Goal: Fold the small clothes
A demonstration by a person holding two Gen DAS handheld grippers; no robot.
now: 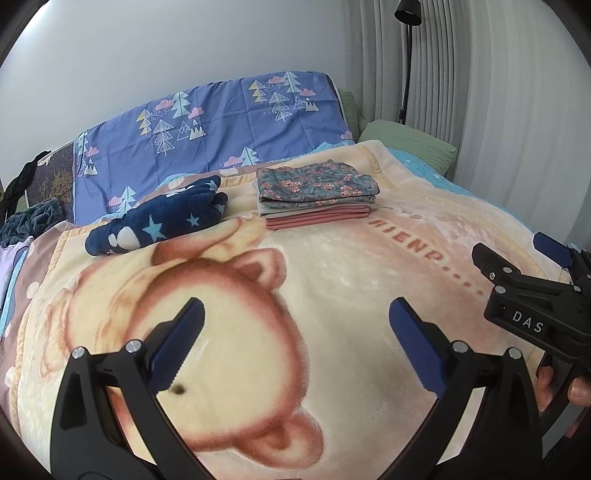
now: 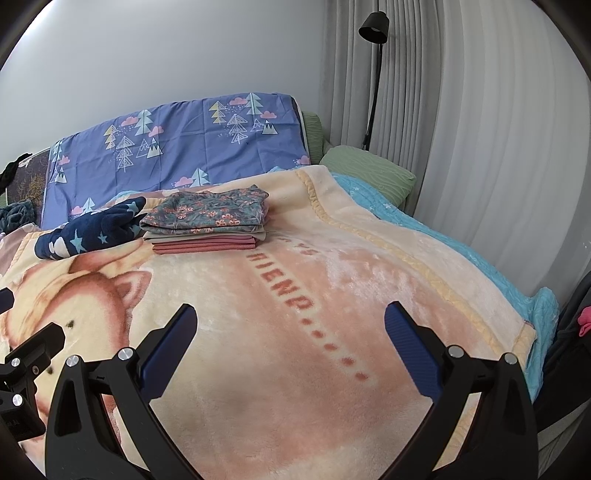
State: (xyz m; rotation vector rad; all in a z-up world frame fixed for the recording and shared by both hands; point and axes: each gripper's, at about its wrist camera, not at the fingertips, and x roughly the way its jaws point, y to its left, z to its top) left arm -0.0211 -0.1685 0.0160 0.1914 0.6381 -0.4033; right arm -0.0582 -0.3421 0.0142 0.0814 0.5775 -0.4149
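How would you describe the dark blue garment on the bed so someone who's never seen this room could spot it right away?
Start at the big cream blanket with the bear print covering the bed. Near its far edge sits a neat folded stack topped with floral fabric. The navy fleece garment lies just left of that stack: fluffy, dark blue with pale stars and white clouds, and loosely bunched rather than squarely folded.

Both grippers [image 1: 295, 347] [image 2: 290, 349] gaping, empty.

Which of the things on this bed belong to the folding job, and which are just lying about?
Job:
- folded stack, floral piece on top
- navy star garment, unfolded
- left gripper, right gripper, both open, empty

Lying about:
- bear blanket
- green pillow
- black lamp
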